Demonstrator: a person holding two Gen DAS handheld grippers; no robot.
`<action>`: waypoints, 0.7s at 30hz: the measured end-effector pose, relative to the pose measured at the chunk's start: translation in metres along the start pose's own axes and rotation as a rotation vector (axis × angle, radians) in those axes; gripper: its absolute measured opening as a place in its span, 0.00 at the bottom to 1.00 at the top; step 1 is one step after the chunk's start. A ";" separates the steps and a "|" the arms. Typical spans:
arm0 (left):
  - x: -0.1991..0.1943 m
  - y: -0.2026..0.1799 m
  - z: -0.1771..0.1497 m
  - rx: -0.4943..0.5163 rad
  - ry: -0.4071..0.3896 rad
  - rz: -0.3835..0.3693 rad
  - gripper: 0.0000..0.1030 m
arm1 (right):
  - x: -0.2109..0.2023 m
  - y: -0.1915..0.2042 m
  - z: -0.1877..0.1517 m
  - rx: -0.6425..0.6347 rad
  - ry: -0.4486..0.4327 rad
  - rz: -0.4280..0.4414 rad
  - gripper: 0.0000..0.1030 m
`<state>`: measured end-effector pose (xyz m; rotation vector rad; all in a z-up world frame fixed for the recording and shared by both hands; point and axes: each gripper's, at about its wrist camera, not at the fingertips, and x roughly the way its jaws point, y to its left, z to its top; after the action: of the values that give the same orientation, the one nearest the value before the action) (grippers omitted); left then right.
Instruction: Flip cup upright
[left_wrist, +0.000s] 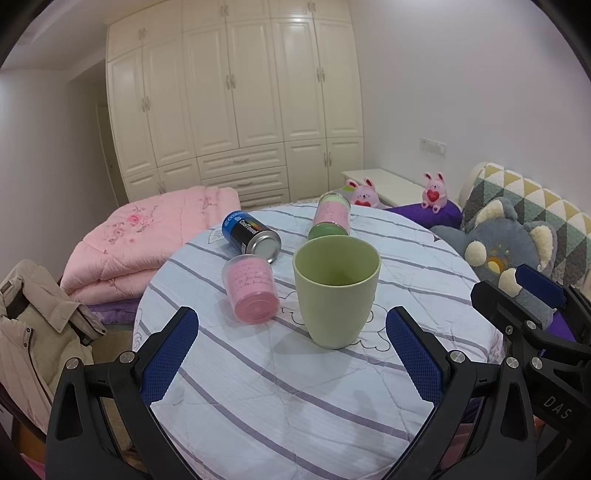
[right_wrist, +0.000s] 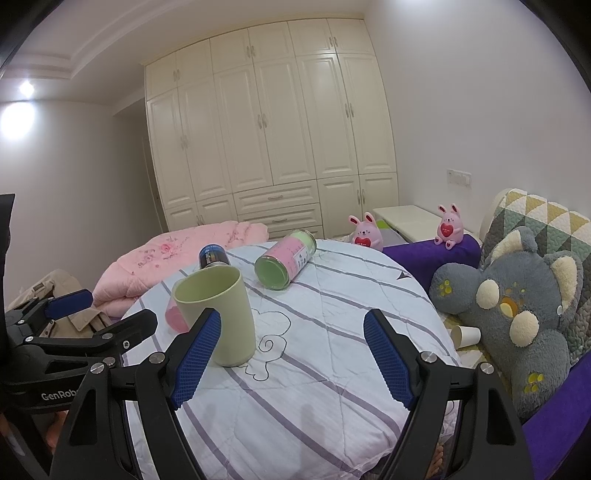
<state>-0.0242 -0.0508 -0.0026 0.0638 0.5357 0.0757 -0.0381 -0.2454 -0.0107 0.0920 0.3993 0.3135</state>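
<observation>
Left gripper (left_wrist: 291, 354): blue-padded jaws spread wide apart and holding nothing; it sits on the near side of the pale green plastic cup (left_wrist: 337, 290), clear of the wall, so nothing can tip the cup.
Right gripper (right_wrist: 291, 358): jaws likewise wide apart and empty; its left pad overlaps the cup in view, but contact cannot be confirmed.
Pale green plastic cup: stands mouth up on the round table with striped white cloth (left_wrist: 295, 398); base flat on the cloth, empty inside.
Task status: judged complete, since the cup rests upright and unheld.
Pink translucent jar (left_wrist: 251, 290): lies on its side just left of the cup, not touching it.
Blue-and-black metal can (left_wrist: 249, 236): lies on its side behind the cup, to the left.
Green-and-pink lidded jar (right_wrist: 286, 260): lies on its side behind the cup, well apart.
</observation>
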 end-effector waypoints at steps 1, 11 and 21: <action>0.000 0.001 0.000 0.000 0.000 0.001 1.00 | 0.000 0.000 0.000 -0.001 0.001 -0.001 0.79; 0.002 0.001 0.000 0.001 0.000 0.003 1.00 | 0.001 -0.002 -0.001 -0.002 0.009 -0.003 0.79; 0.009 0.008 0.000 -0.007 0.008 0.025 1.00 | 0.004 -0.001 -0.001 -0.004 0.018 -0.005 0.79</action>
<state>-0.0167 -0.0425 -0.0064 0.0631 0.5429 0.1027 -0.0349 -0.2451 -0.0130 0.0847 0.4167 0.3103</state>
